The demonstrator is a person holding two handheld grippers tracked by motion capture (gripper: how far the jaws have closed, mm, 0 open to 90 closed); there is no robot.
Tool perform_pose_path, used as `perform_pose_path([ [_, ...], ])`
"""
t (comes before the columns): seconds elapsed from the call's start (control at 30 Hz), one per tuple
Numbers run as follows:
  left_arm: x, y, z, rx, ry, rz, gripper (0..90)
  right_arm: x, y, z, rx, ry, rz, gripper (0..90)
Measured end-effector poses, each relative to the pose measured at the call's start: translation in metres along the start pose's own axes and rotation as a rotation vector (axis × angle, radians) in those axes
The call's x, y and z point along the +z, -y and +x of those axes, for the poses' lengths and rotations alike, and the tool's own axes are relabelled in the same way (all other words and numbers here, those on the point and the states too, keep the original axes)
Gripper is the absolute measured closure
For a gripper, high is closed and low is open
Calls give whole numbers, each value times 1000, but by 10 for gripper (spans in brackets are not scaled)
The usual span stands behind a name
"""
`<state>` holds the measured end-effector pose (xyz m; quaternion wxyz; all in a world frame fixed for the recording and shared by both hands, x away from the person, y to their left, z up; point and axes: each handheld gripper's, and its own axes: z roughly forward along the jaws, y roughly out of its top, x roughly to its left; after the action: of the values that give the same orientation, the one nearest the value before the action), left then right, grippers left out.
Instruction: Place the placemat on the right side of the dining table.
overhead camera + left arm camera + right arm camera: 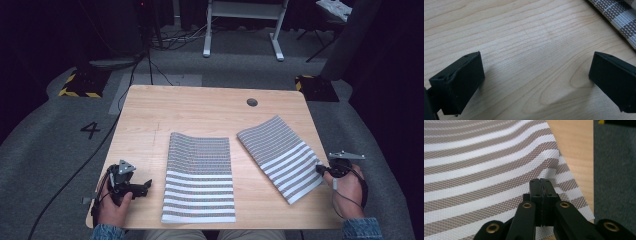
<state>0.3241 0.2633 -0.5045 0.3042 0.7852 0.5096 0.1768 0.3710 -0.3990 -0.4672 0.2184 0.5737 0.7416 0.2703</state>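
Right claw pinched on the striped mat's edge.

I had the right claw closed on the right-hand striped mat, its edge lifted between the pads, at about four o'clock on the surface. My left claw stood wide over bare wood at eight o'clock, holding nothing. The second striped mat lay flat at six o'clock.

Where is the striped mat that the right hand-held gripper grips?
In the high view, the angled striped mat lies on the right side of the table, right of the straight striped mat; the right hand-held gripper pinches its right edge.
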Motion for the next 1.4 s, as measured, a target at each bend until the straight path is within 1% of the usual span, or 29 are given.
perform_pose_path([
  [0.13,0,0,0,2,0,1,2,-20,-14,15,-60,-12,-63,899],
  [0.23,0,0,0,0,0,0,1,-34,-24,31,-116,-33,-93,899],
  [0.27,0,0,0,0,0,0,1,-39,-28,39,-137,-47,-105,899],
  [0.33,0,0,0,0,0,0,2,-46,-33,52,-171,-89,-121,899],
  [0.37,0,0,0,2,0,1,1,-49,-35,60,-171,-118,-130,899],
  [0.43,0,0,0,0,0,0,1,-54,-37,73,-197,-153,-143,899],
  [0.5,0,0,0,0,0,0,1,-60,-40,89,-223,-202,-165,899],
  [0.57,0,0,0,2,0,2,1,-65,-41,101,-244,-235,-180,899],
  [0.6,0,0,0,2,0,1,2,-68,-42,107,-265,-248,-188,899],
  [0.63,0,0,0,2,0,1,2,-71,-42,114,-268,-272,-197,899],
  [0.67,0,0,0,2,0,2,1,-74,-43,122,-289,-297,-203,899],
  [0.83,0,0,0,2,0,1,2,-85,-41,150,-342,-403,-213,899],
  [0.97,0,0,0,2,0,1,2,-89,-36,168,-368,-490,-203,898],
  [1.07,0,0,0,2,0,1,2,-92,-33,178,-379,-553,-190,898],
  [1.1,0,0,0,2,0,2,2,-93,-32,180,-393,-567,-187,897],
  [1.13,0,0,0,2,0,1,2,-94,-30,184,-390,-594,-182,897],
  [1.2,0,0,0,2,0,2,2,-95,-27,189,-403,-629,-176,897],
  [1.27,0,0,0,-1,5,0,2,-96,-26,192,-404,-652,-164,893],
  [1.3,1,0,0,-3,7,-2,1,-95,-25,193,-407,-669,-149,881],
  [1.33,1,-1,0,-3,7,-2,2,-95,-24,194,-398,-688,-121,834],
  [1.37,1,-1,0,-3,7,-3,1,-94,-24,194,-384,-701,-119,762],
  [1.4,1,-1,0,-3,8,-3,2,-94,-24,194,-352,-725,-137,646],
])
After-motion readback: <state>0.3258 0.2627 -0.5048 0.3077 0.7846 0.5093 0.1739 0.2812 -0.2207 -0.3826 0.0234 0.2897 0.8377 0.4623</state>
